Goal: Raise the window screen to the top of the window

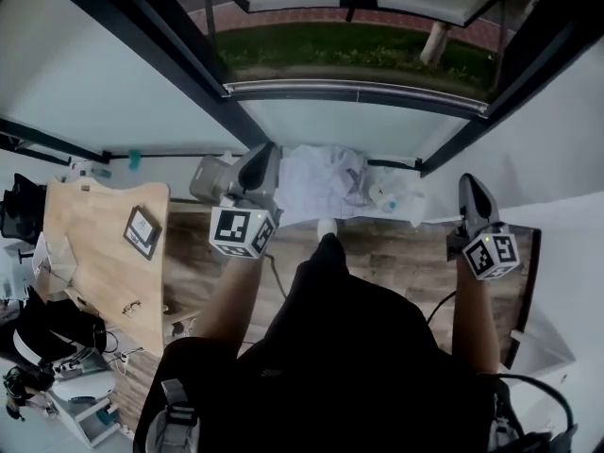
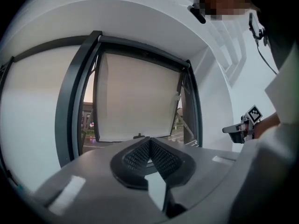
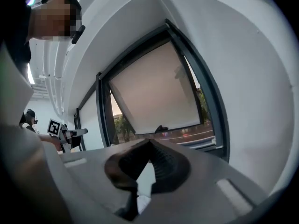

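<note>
Left gripper (image 2: 149,140) and right gripper (image 3: 149,141) jaws are pressed together, holding nothing; the window screen (image 2: 135,101) hangs ahead of both tips, untouched, its bottom edge showing just above them

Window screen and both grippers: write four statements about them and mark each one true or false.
1. The window screen leaves a strip of outdoors visible below its lower edge. True.
2. The left gripper grips the screen's handle. False: its jaws are together on nothing, well apart from the handle.
3. The right gripper is shut and holds nothing. True.
4. The handle sits at the left corner of the screen's lower edge. False: it is near the middle of that edge.
</note>
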Demonstrator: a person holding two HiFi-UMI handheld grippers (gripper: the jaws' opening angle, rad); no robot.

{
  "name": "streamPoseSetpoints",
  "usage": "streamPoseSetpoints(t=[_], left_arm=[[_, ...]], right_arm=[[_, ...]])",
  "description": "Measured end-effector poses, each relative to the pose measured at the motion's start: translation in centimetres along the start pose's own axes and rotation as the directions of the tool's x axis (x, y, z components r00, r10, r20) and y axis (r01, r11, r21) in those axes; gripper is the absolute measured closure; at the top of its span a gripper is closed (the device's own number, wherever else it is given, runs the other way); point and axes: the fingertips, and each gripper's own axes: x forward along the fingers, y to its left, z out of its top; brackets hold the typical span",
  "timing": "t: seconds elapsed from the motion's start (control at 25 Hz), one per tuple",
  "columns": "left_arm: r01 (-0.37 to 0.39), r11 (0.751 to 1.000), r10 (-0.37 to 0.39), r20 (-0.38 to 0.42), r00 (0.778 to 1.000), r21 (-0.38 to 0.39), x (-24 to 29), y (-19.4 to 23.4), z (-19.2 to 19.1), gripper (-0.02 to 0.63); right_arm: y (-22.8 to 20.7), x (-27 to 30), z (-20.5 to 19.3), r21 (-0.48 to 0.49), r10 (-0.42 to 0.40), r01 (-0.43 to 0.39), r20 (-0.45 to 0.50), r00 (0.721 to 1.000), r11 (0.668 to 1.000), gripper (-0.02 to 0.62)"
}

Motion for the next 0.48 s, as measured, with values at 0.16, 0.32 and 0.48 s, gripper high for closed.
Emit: streamPoseSetpoints(t=[0.16, 0.32, 0.48], left_arm=[[0.029, 0.999, -0.029, -0.012, 0.999, -0.021, 3.9, 4.5, -0.9, 0.6], [0.053, 0.999, -0.053, -0.03, 0.998, -0.013, 7.0, 8.4, -1.8, 0.6], [0.094, 0.995, -0.095, -0.062, 0.994, -0.018, 9.6, 11.4, -4.1, 0.6]], right_arm=[[0.8, 4.7, 0.4, -0.054, -0.01, 0.009, -0.022, 1.0, 0.999, 0.597], [0.3, 9.6, 0.2, -0.054, -0.077, 0.075, -0.051, 0.996, 0.996, 0.597], [0.9, 14.3, 0.1, -0.051, -0.133, 0.13, -0.054, 0.99, 0.99, 0.597]])
